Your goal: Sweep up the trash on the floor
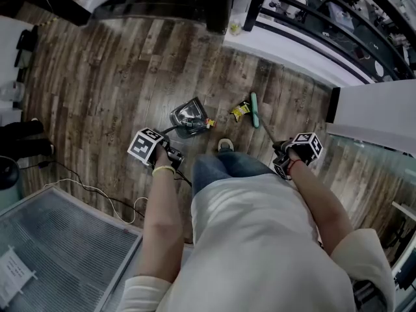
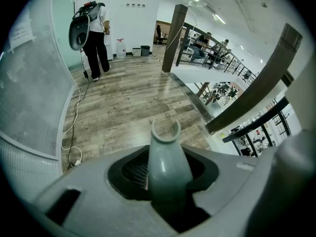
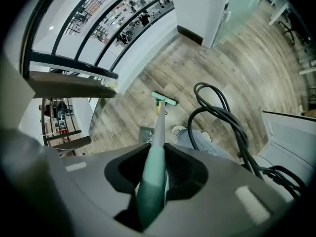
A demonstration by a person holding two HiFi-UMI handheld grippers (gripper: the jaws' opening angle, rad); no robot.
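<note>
A dark dustpan (image 1: 188, 117) lies on the wooden floor ahead of my feet, its long handle (image 2: 165, 169) clamped in my left gripper (image 1: 170, 156), which is shut on it. My right gripper (image 1: 281, 160) is shut on the green broom handle (image 3: 152, 179). The broom's green head (image 1: 255, 109) rests on the floor just right of a yellow piece of trash (image 1: 240, 111). A small red and yellow scrap (image 1: 209, 123) lies at the dustpan's right edge. In the right gripper view the broom head (image 3: 164, 98) touches the yellow trash (image 3: 159, 107).
A white ledge with a black railing (image 1: 312, 25) runs along the far right. A frosted glass wall (image 1: 58, 239) and a white cable (image 1: 97, 194) are at my left. Another person with a backpack (image 2: 94, 31) stands far off. My shoe (image 1: 225, 145) is behind the dustpan.
</note>
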